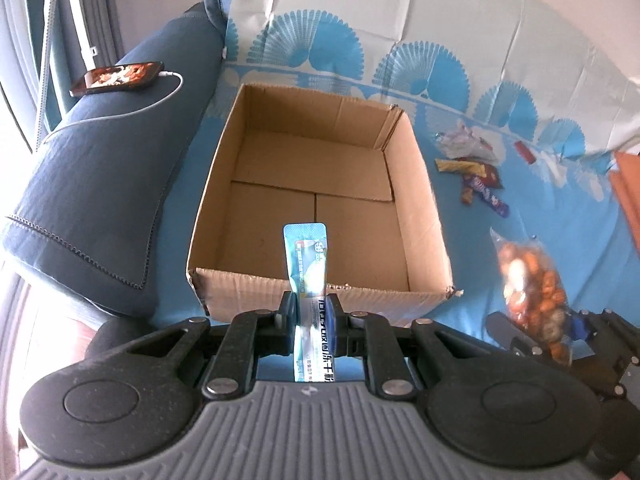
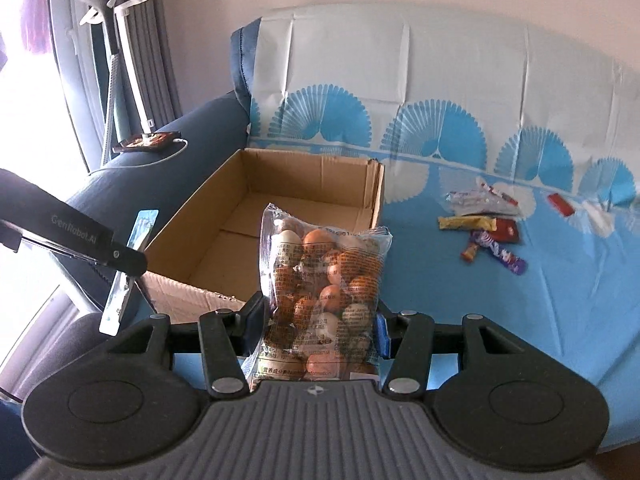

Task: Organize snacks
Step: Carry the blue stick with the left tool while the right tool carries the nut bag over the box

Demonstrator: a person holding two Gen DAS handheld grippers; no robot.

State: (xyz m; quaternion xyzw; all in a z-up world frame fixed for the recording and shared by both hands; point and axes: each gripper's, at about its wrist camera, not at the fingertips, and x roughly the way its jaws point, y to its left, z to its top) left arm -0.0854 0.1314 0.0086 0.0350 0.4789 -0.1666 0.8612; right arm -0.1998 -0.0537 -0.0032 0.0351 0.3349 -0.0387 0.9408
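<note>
Two grippers show, each clamped on a snack. From the left wrist, the left gripper (image 1: 312,312) has its jaws drawn close together on a slim blue sachet (image 1: 307,256), which stands up between the pads with its top end over the near wall of the box (image 1: 320,300). That cardboard box lies straight ahead of the jaws, open, with nothing visible inside. Left of the gripper is a dark blue cushion (image 1: 100,200), with a phone (image 1: 118,77) on charge at its far end. Ahead and to the right, past the box, loose wrappers (image 1: 474,168) lie on the blue cloth (image 1: 540,208). At the right edge the right gripper (image 1: 560,332) appears, with the bag (image 1: 528,280) rising out of it. From the right wrist, the right gripper (image 2: 318,326) has its jaws set moderately wide and pressed against the sides of a clear bag (image 2: 324,292) of round brown and pale pieces, upright between the pads. The box (image 2: 208,300) sits ahead and slightly left of these jaws. The left gripper (image 2: 124,264) reaches in from the left with the sachet (image 2: 142,226), beside the box's near left corner. Wrappers (image 2: 484,232) lie ahead to the right, well apart from the box.
</note>
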